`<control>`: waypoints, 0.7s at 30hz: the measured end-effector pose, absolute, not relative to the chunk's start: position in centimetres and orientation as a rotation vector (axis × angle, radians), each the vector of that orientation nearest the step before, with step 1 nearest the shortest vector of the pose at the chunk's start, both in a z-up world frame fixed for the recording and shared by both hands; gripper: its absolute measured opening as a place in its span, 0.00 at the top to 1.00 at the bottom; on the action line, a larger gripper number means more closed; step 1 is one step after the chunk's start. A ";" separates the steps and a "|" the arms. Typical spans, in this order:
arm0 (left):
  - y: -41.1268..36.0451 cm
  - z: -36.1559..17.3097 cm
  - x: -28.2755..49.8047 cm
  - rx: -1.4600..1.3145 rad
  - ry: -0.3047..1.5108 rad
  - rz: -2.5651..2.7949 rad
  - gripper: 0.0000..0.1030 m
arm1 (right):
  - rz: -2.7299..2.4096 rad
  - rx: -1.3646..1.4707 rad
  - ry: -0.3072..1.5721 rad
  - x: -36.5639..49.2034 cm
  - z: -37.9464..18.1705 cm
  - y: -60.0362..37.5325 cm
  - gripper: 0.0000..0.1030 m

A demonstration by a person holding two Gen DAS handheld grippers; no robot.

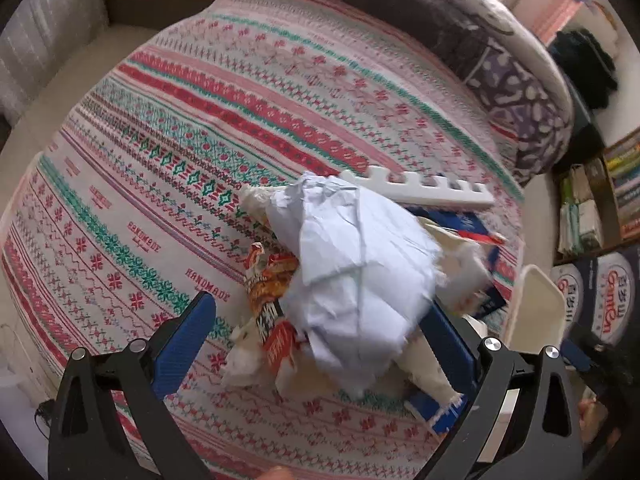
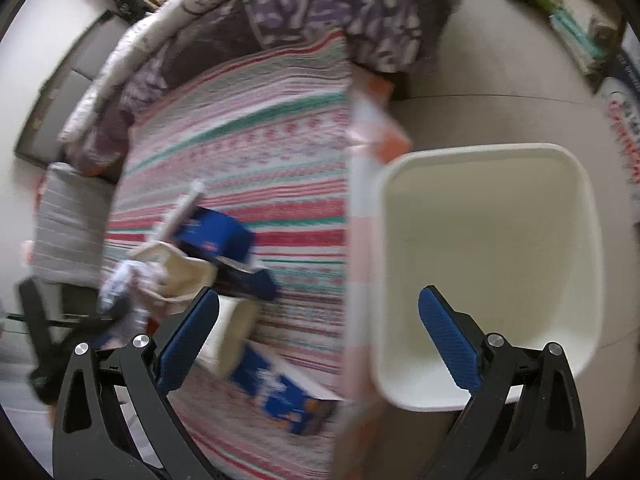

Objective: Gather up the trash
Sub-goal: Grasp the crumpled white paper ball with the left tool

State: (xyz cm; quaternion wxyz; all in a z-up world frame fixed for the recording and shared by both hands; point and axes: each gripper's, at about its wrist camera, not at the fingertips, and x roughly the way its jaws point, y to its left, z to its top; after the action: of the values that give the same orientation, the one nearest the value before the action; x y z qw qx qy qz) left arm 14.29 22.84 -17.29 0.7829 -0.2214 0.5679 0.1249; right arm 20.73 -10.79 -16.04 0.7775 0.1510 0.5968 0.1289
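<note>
- The left gripper [image 1: 316,336] is hanging over a pile of trash on a bed, its blue-padded jaws spread wide on either side of a crumpled sheet of pale paper [image 1: 356,268]; it is gripping nothing that can be seen, though whether the right pad is touching the paper cannot be told.
- The paper is sitting on top of the heap, with a red and orange snack wrapper [image 1: 272,292] just beside it on the left and blue cartons [image 1: 464,224] and a white notched strip [image 1: 420,188] lying behind it at the far side.
- The pile is resting on a patterned bedspread [image 1: 168,168], near its right edge.
- The right gripper [image 2: 320,344] is hovering with its jaws released and empty, straddling the near left rim of a cream bin [image 2: 492,248] standing on the floor just right of the bed.
- Risk: closing on the loose paper could also be snagging the wrapper, which may then be dropping between bed and bin.
- Risk: the light, springy paper may be slipping from the pads if only an edge is being caught.
- Risk: both views are smearing with motion, so a hurried sweep could be knocking the cartons off the bed edge or nudging the bin.
</note>
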 end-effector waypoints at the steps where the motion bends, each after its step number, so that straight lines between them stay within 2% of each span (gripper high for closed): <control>1: 22.9 -17.7 14.5 -0.491 1.239 0.273 0.06 | 0.290 0.329 1.283 20.9 -15.8 -10.2 0.07; 2: 22.9 -17.9 14.6 -0.513 1.242 0.264 0.09 | 0.296 0.328 1.279 20.9 -15.7 -9.8 0.07; 7: 22.6 -18.3 14.8 -0.533 1.240 0.227 0.38 | 0.350 0.326 1.285 20.7 -15.9 -7.5 0.07; 9: 22.8 -17.8 14.6 -0.542 1.219 0.210 0.58 | 0.373 0.317 1.276 20.4 -15.8 -6.6 0.07; 11: 23.4 -16.8 14.1 -0.556 1.173 0.207 0.61 | 0.422 0.287 1.253 19.7 -15.3 -5.3 0.07; 15: 25.0 -14.3 13.0 -0.601 1.061 0.207 0.62 | 0.531 0.194 1.176 18.1 -14.1 -2.0 0.15; 17: 25.9 -13.3 12.3 -0.625 1.015 0.205 0.62 | 0.585 0.146 1.130 17.2 -13.6 0.0 0.21; 21: 27.8 -12.0 10.9 -0.654 0.951 0.237 0.62 | 0.685 0.063 1.121 16.0 -14.0 4.2 0.43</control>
State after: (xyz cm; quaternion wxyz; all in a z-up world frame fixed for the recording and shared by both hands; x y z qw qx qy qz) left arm 10.91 27.80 -11.98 0.8314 -0.3085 0.4486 0.1116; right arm 15.96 4.16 -14.05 0.7913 0.0291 0.5211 0.3185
